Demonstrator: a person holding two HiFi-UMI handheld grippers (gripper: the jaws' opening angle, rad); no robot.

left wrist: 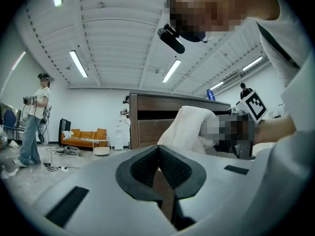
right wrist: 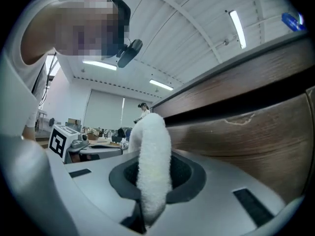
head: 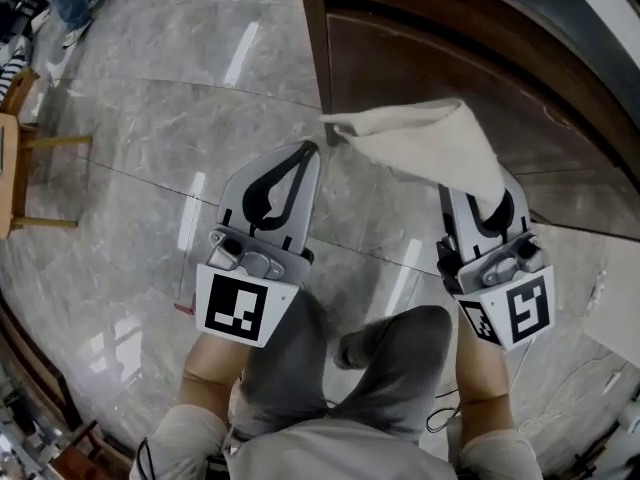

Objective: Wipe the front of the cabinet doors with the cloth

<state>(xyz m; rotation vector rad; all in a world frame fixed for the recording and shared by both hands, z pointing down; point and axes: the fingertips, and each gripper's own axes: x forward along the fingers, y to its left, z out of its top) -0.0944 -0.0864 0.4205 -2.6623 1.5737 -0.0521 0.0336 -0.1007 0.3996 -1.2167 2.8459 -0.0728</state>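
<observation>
A white cloth [head: 425, 143] stands up from my right gripper [head: 487, 200], which is shut on it; in the right gripper view the cloth [right wrist: 152, 161] rises as a thick fold between the jaws. The cloth's free corner reaches left to the dark wooden cabinet's corner [head: 325, 118]. The cabinet door front [head: 430, 78] lies just beyond both grippers and fills the right of the right gripper view [right wrist: 256, 132]. My left gripper [head: 305, 151] is shut with nothing in it, its tips close to the cabinet's corner. The left gripper view shows the cloth [left wrist: 189, 129] and the cabinet [left wrist: 152, 117] ahead.
Grey marble floor [head: 170, 118] spreads to the left. A wooden chair [head: 15, 158] stands at the far left edge. My grey-trousered knees [head: 350, 368] are below the grippers. A person [left wrist: 34, 122] stands far off beside an orange sofa [left wrist: 83, 135].
</observation>
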